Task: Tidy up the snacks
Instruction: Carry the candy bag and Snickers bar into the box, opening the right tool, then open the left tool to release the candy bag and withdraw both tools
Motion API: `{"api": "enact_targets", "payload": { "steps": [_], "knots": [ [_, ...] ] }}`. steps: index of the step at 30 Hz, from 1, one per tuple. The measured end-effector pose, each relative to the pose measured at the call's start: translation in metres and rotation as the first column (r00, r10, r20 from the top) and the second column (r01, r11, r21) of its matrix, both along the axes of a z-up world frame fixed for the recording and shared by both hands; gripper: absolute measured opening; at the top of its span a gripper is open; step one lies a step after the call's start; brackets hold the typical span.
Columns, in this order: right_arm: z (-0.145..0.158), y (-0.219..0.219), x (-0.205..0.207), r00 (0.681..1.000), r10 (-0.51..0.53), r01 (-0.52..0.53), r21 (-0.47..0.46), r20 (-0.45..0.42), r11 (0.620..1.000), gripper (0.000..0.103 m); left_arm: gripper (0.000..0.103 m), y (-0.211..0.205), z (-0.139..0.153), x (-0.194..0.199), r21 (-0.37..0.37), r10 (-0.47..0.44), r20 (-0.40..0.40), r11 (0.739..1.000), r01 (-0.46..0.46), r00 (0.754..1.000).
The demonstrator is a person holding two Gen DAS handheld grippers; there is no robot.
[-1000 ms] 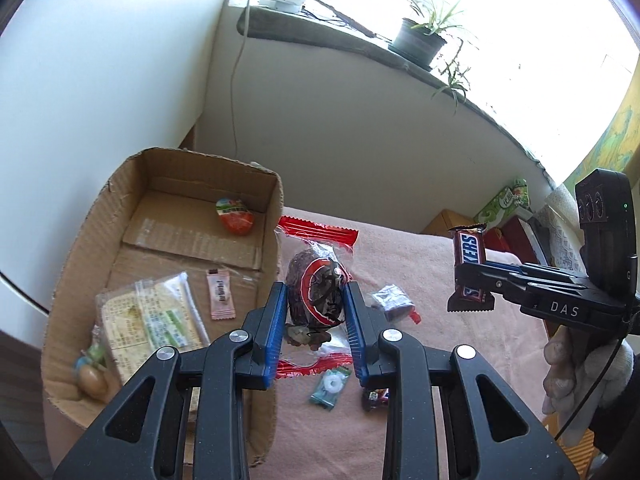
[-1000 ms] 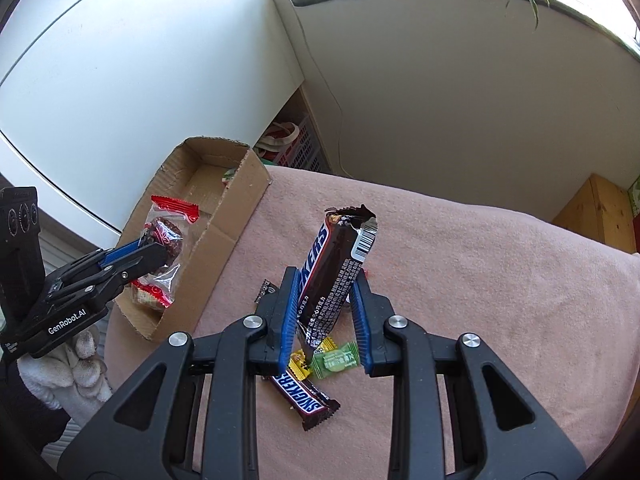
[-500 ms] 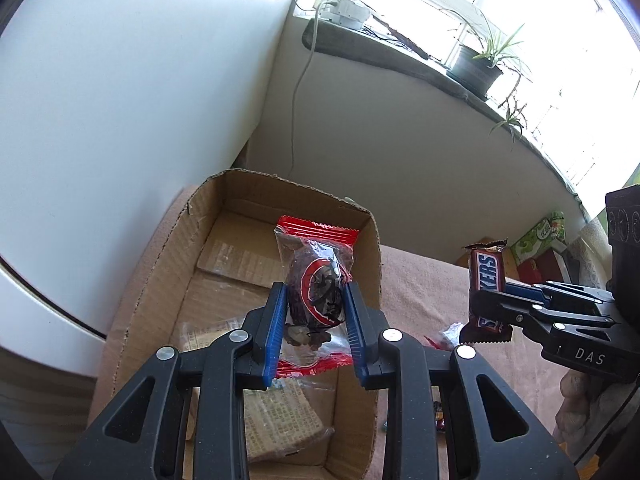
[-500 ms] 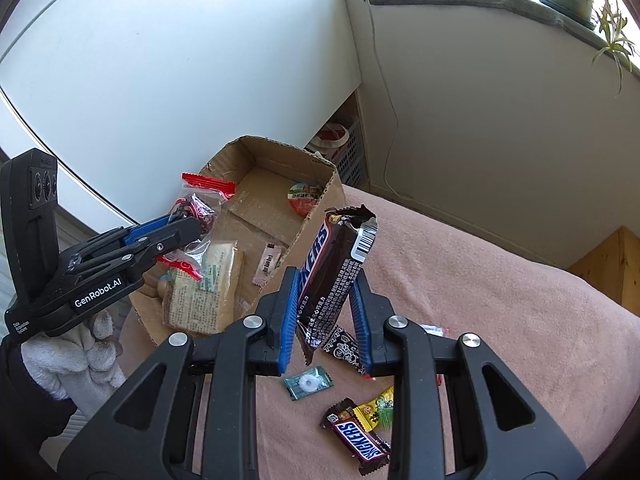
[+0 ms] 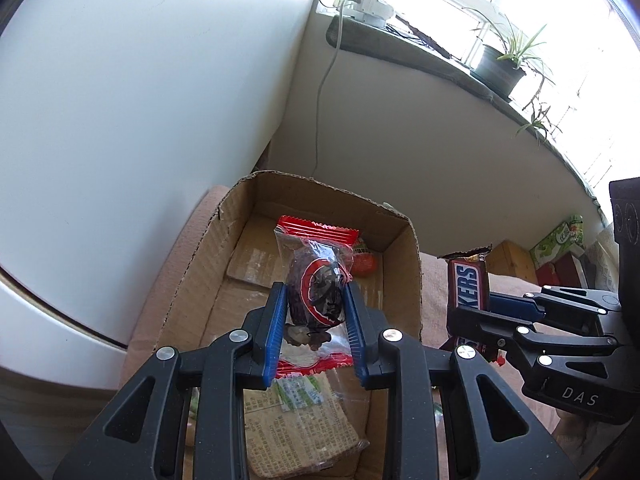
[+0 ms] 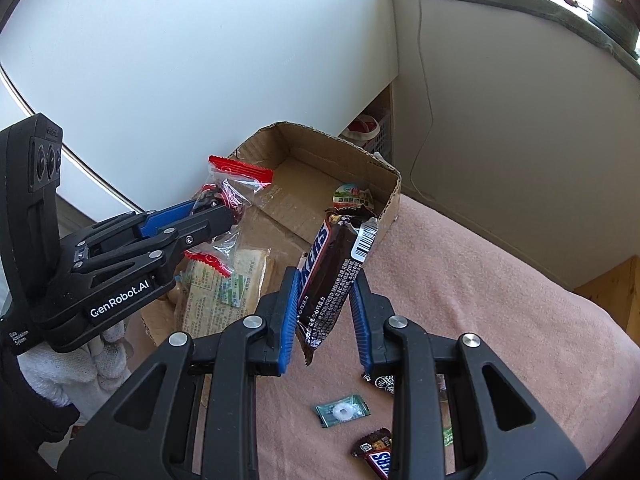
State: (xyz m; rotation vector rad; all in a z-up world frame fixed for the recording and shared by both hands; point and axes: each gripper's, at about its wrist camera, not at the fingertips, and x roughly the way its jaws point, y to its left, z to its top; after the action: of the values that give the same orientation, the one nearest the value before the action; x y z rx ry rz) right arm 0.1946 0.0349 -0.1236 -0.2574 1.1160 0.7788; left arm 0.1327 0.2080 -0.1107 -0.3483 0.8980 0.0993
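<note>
1. Left wrist view: left gripper (image 5: pixel 316 328) is clamped on the clear red-edged snack bag (image 5: pixel 318 280), bag's long axis upright along the fingers. It hangs directly over the open cardboard box (image 5: pixel 416 280), roughly mid-box. Below lie a flat cracker pack (image 5: pixel 296 428) at the near end and a round orange snack (image 5: pixel 364 262) at the far wall. Bare floor between them looks like the drop spot.
2. Right wrist view: right gripper (image 6: pixel 326 312) is closed on a Snickers bar (image 6: pixel 336 276), bar tilted up-right, just outside the box's right wall (image 6: pixel 394 196). Left gripper is nearer the box interior. Loose candies, 1 green mint (image 6: pixel 342 410), lie on the pink cloth (image 6: pixel 500 320).
</note>
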Motion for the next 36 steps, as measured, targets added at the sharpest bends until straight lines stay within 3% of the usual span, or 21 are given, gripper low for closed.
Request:
{"api": "enact_targets", "payload": {
  "steps": [15, 32, 34, 36],
  "knots": [
    [-0.028, 0.031, 0.005, 0.999, 0.025, -0.026, -0.029, -0.041, 0.999, 0.026, 0.027, 0.008, -0.005, 0.007, -0.011, 0.021, -0.026, 1.0, -0.021, 0.999],
    [-0.02, 0.039, -0.004, 0.998, 0.055, -0.055, -0.026, -0.017, 0.998, 0.027, 0.028, 0.013, -0.003, 0.007, -0.001, 0.033, -0.025, 0.999, -0.034, 0.999],
    [-0.018, 0.039, -0.005, 0.998, 0.055, -0.056, -0.028, -0.016, 0.998, 0.032, 0.029, 0.014, -0.002, 0.006, 0.003, 0.036, -0.024, 0.999, -0.036, 0.999],
    [-0.016, 0.037, -0.006, 0.999, 0.052, -0.052, -0.028, -0.005, 0.998, 0.046, 0.033, 0.014, -0.001, 0.005, 0.009, 0.036, -0.02, 0.999, -0.036, 0.999]
  ]
}}
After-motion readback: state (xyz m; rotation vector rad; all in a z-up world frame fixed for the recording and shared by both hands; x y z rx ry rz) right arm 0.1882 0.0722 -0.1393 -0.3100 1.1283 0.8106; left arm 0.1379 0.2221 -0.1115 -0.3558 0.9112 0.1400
